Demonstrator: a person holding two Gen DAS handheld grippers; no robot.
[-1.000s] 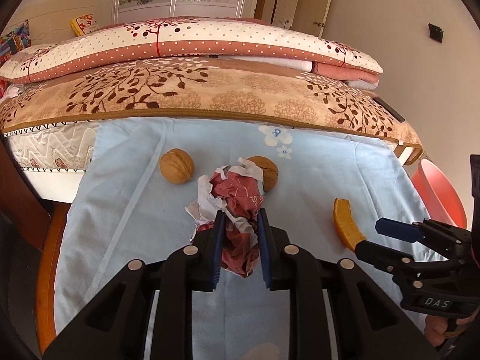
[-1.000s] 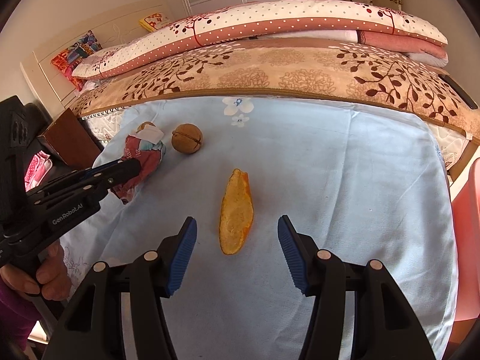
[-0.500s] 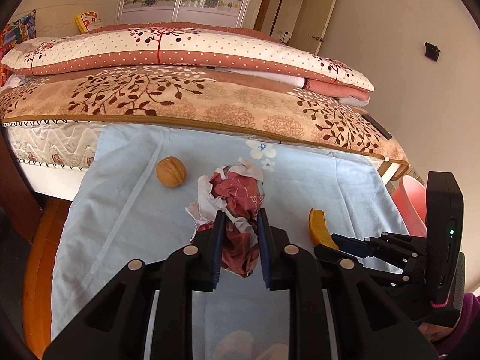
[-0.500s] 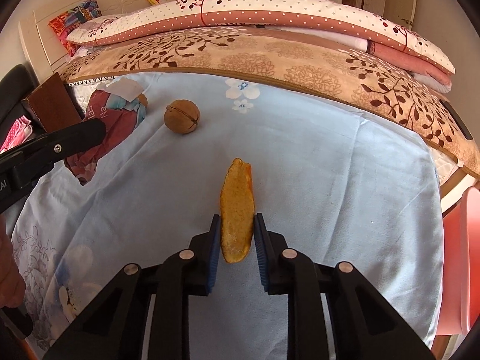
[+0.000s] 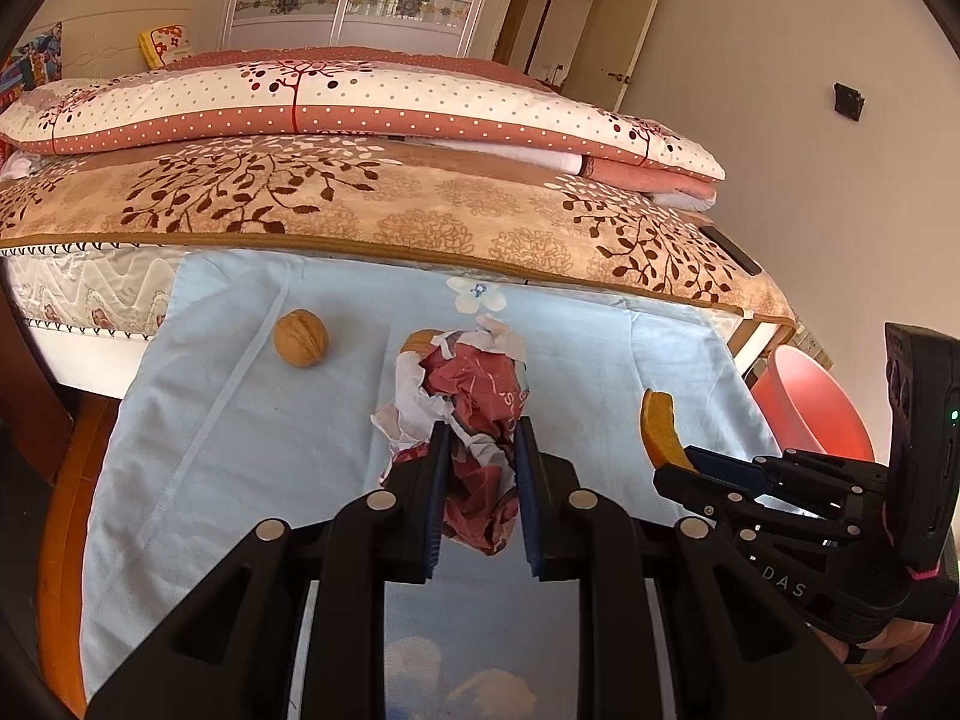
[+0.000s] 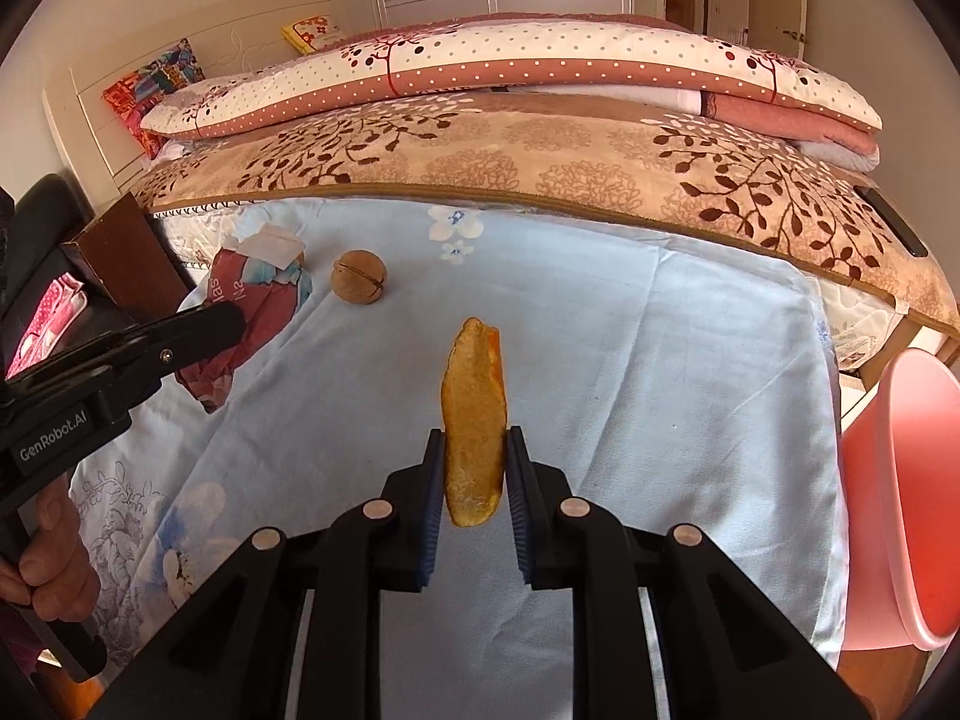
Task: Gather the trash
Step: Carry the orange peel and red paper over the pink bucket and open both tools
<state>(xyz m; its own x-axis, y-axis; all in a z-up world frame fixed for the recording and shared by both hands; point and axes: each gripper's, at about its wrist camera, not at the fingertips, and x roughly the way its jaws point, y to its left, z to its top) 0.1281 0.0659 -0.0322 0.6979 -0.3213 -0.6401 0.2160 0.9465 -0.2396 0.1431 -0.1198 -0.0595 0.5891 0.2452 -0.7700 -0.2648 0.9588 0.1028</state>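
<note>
Both peel (image 6: 474,420) and wrapper (image 5: 480,420) lifted; right view shows walnut (image 6: 358,284).

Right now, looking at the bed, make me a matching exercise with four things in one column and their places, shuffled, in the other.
1. crumpled red and white paper wrapper
2. curved orange peel strip
3. round brown walnut
4. pink plastic bin

A. lying free on the pale blue sheet
B. off the bed's edge
C. clamped in the left gripper
D. clamped in the right gripper

Pairs: 1-C, 2-D, 3-A, 4-B
</note>
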